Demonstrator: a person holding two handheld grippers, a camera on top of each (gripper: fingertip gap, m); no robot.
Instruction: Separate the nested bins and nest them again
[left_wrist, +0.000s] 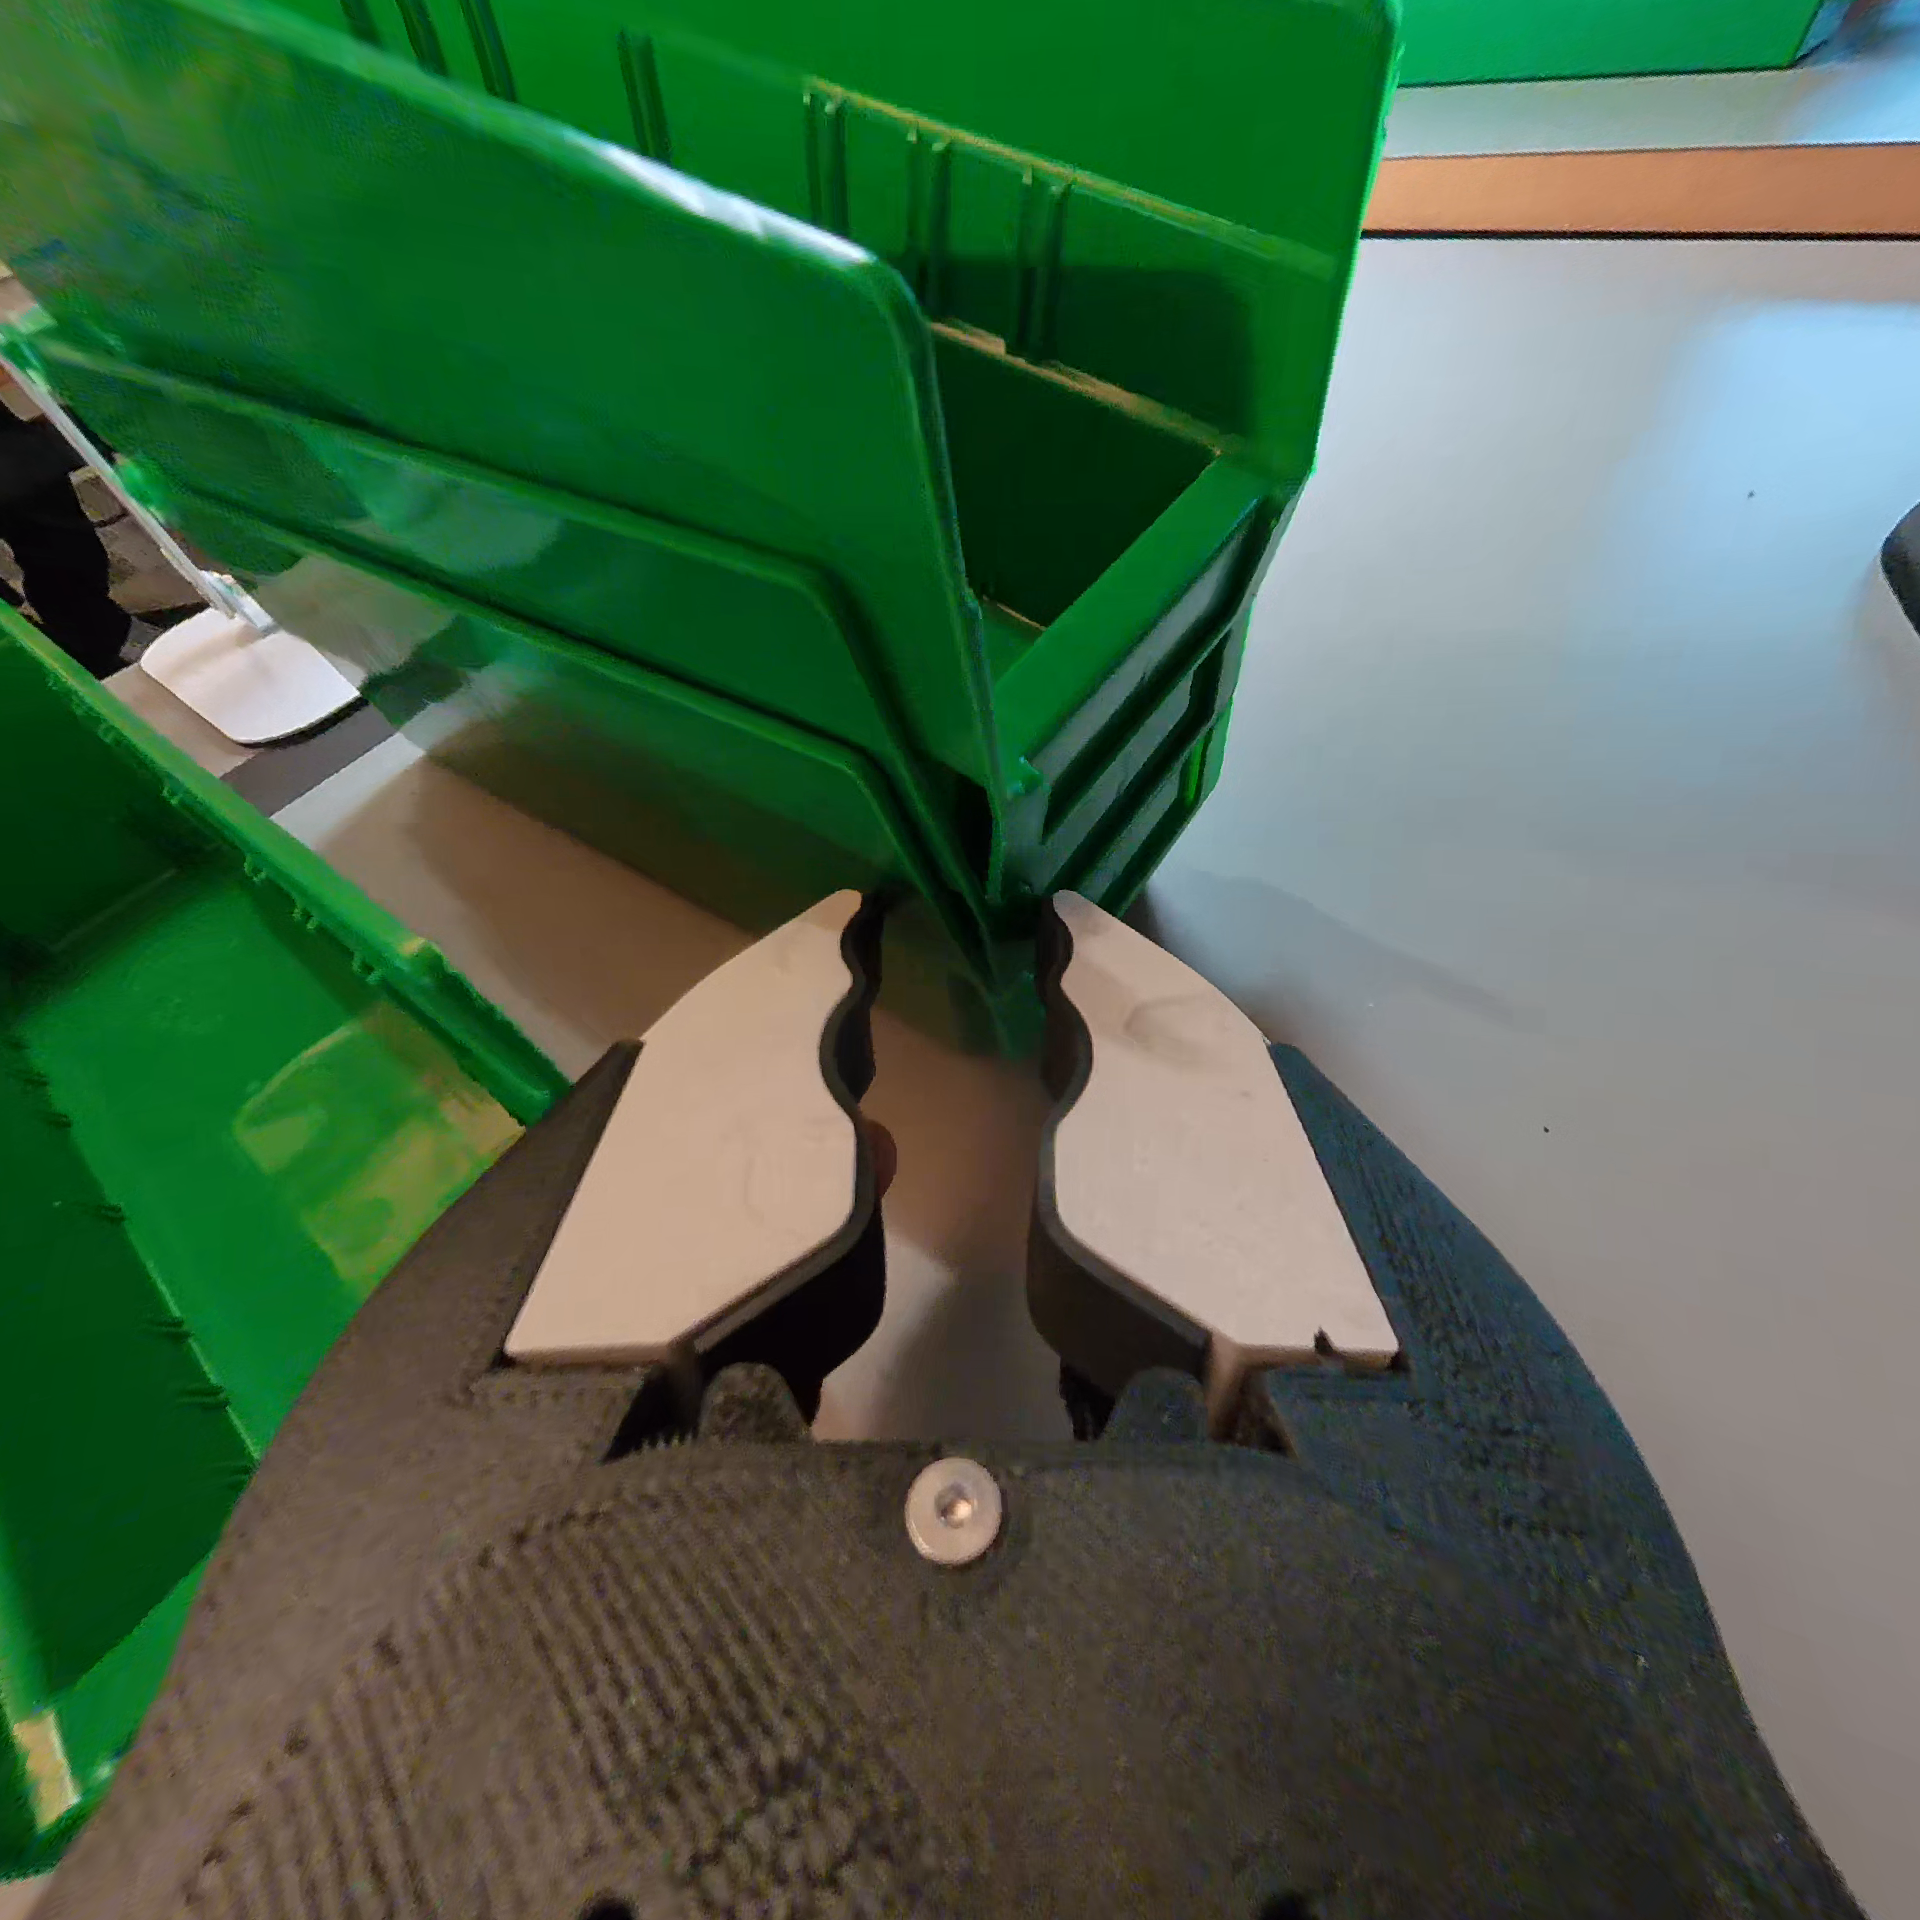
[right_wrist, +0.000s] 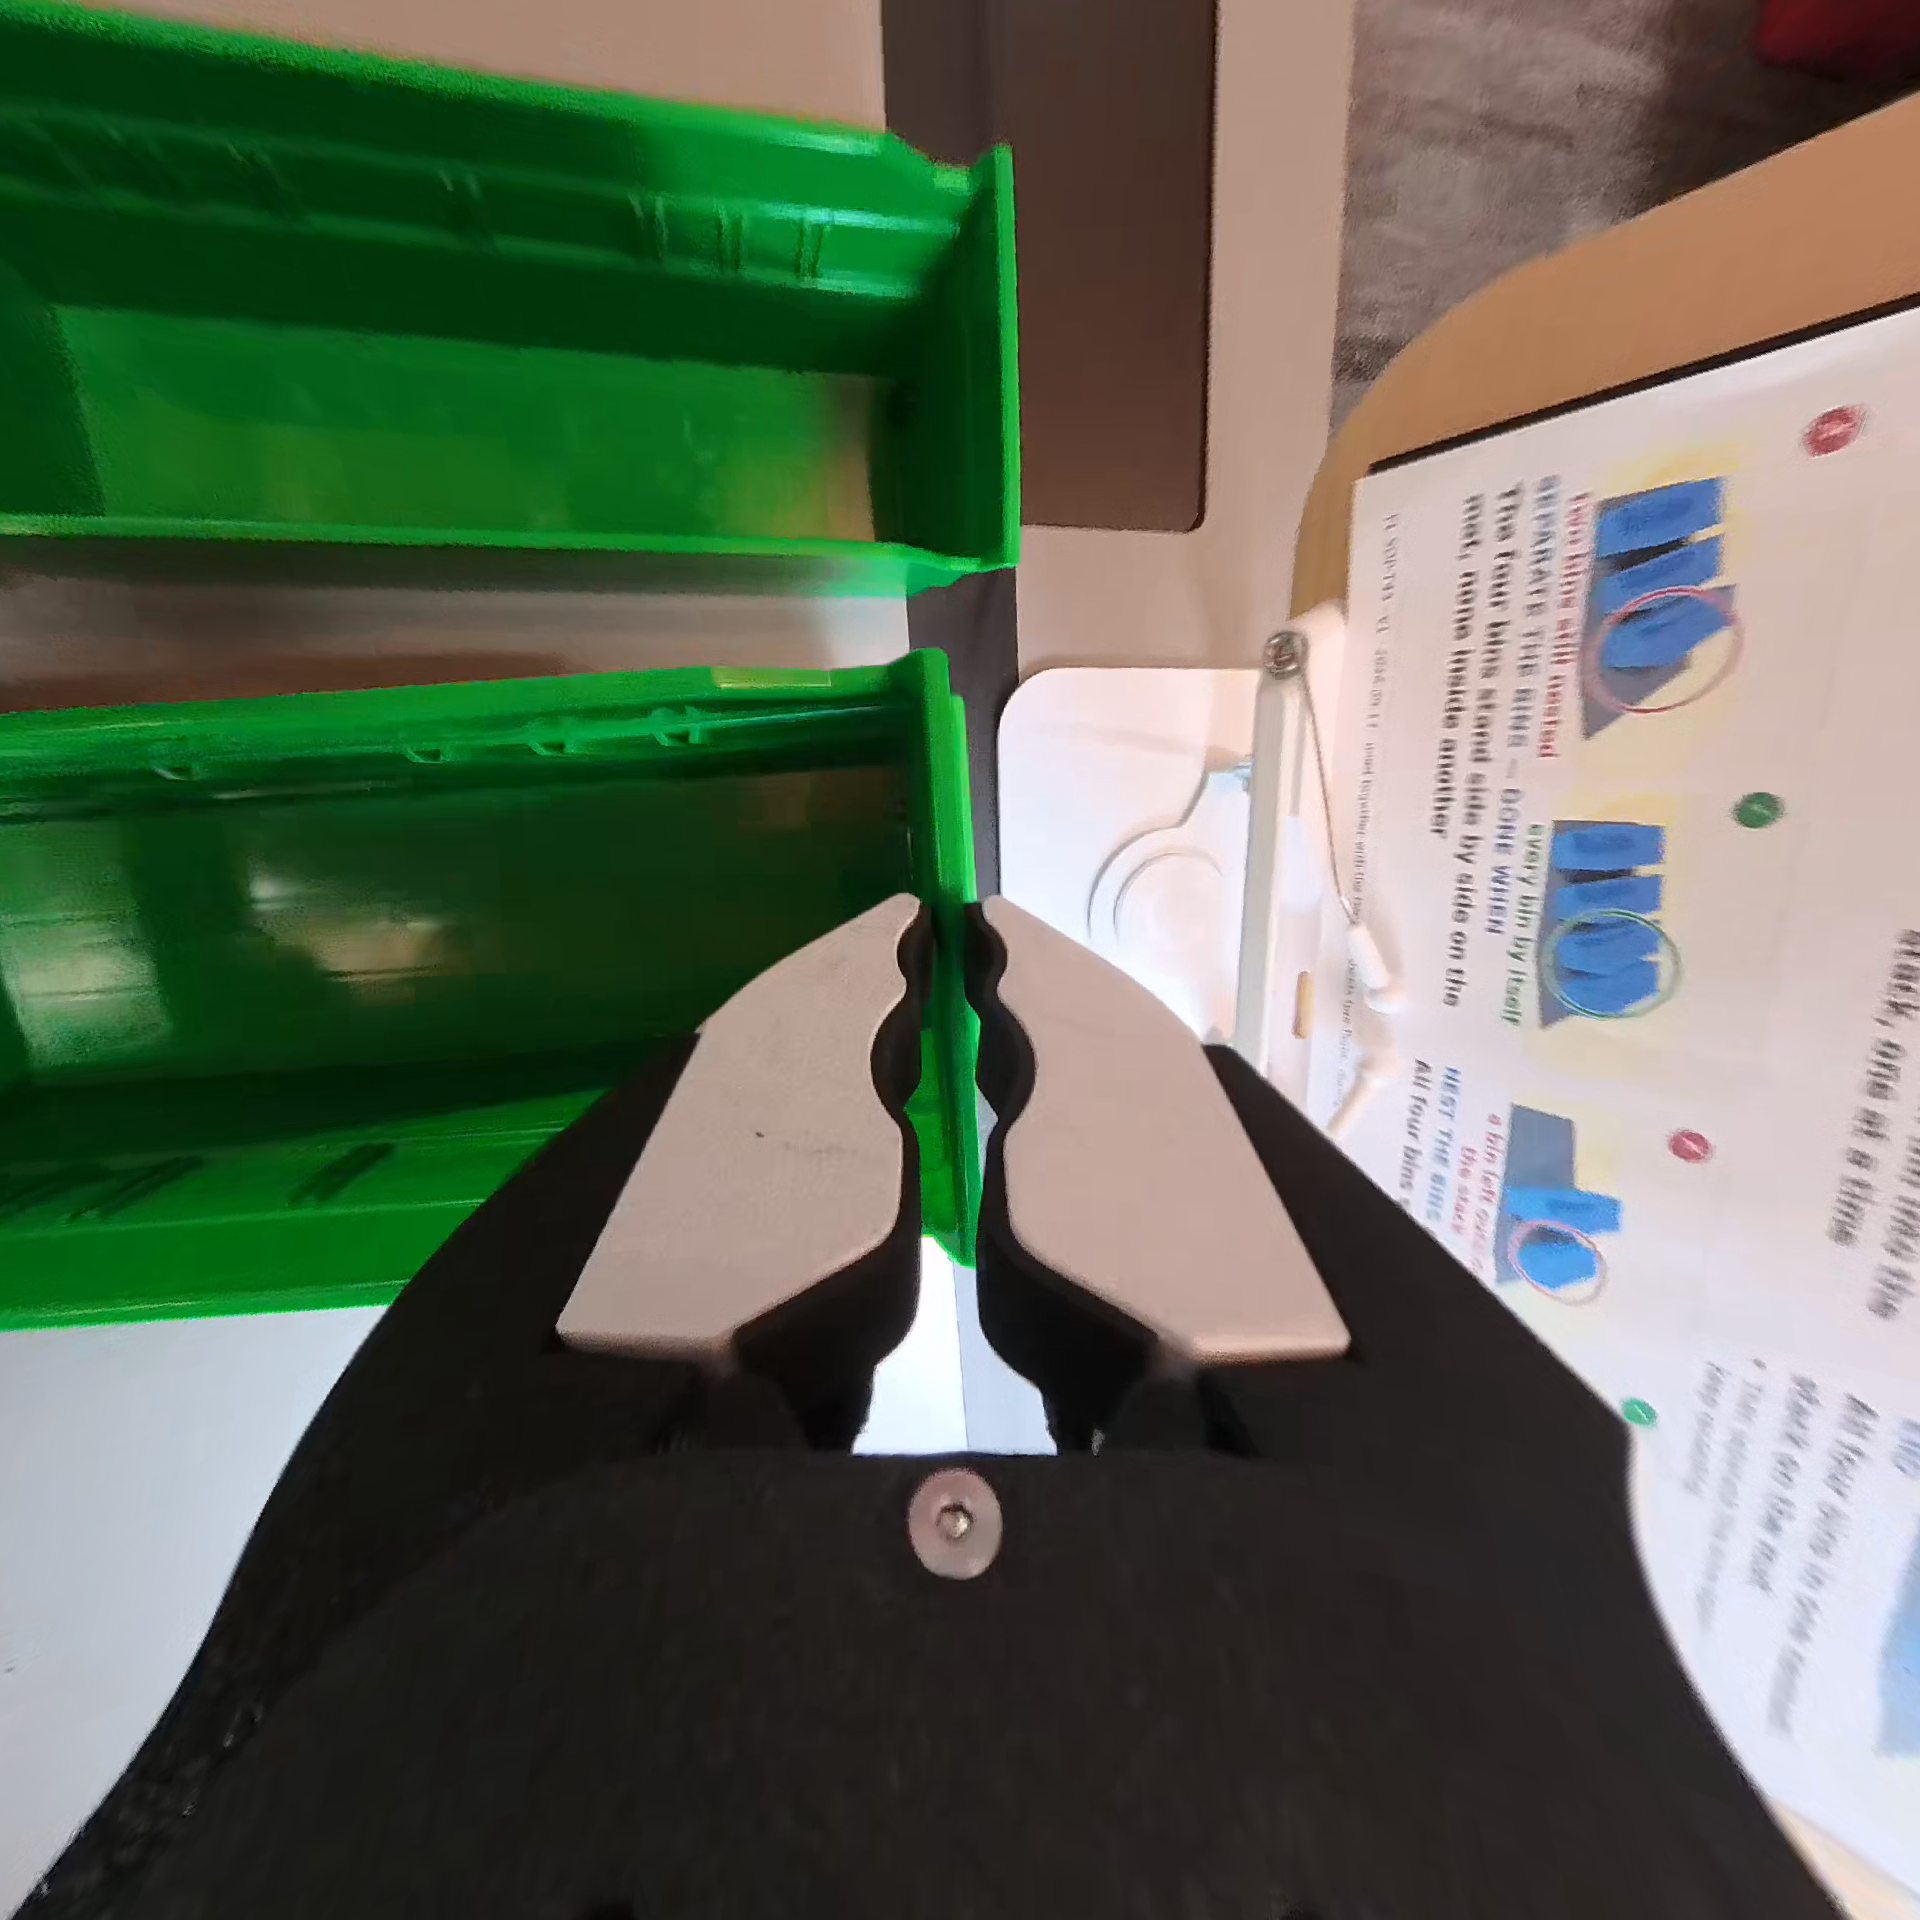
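A stack of nested green bins (left_wrist: 623, 644) stands on the grey table (left_wrist: 1558, 779). Its top bin (left_wrist: 499, 343) is tilted up out of the ones below and looks blurred. My left gripper (left_wrist: 961, 914) is at the stack's near bottom corner, and its jaws close on that green corner. A separate green bin (left_wrist: 156, 1143) lies to the left. In the right wrist view my right gripper (right_wrist: 951, 914) is shut on the thin end wall of a green bin (right_wrist: 416, 935). Another green bin (right_wrist: 468, 416) sits beyond it, apart by a gap.
A printed instruction sheet (right_wrist: 1662, 935) stands on a white holder (right_wrist: 1122, 810) to the right of the bins; the holder's base also shows in the left wrist view (left_wrist: 249, 686). A dark object (left_wrist: 1901, 571) pokes in at the right edge. A brown strip (left_wrist: 1642, 192) borders the far table.
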